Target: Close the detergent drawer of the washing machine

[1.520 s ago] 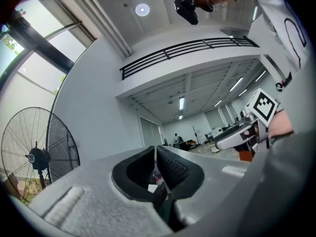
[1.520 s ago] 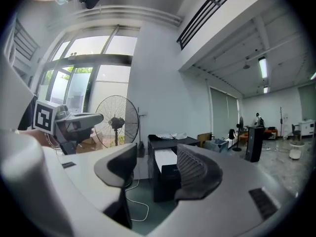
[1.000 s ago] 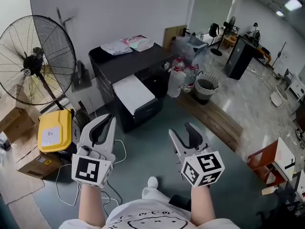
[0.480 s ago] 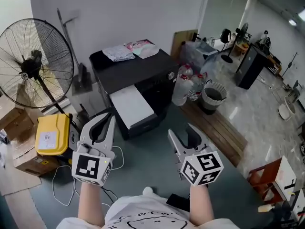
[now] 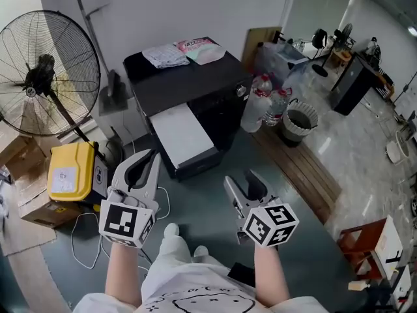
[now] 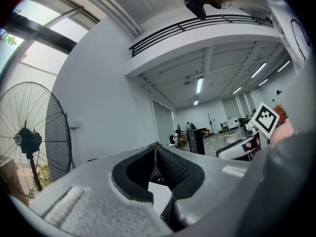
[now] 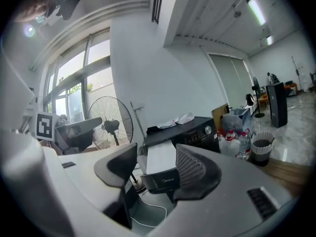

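Observation:
The black washing machine stands against the white wall. Its detergent drawer, white on top with a dark front, is pulled out toward me. My left gripper hangs just short of the drawer's front left corner, shut, with nothing between its tips. My right gripper is to the right of the drawer front and a little further back, open and empty. In the right gripper view the drawer shows beyond the spread jaws of the right gripper, apart from them. The left gripper shows its tips meeting.
A large standing fan and a yellow box are on the left, with cardboard boxes beside them. A white cable lies on the floor. Water bottles, a bin and a wooden platform are on the right.
Both grippers and my view have moved closer to the washing machine and slightly lower. The jaws stand as before: left shut, right open.

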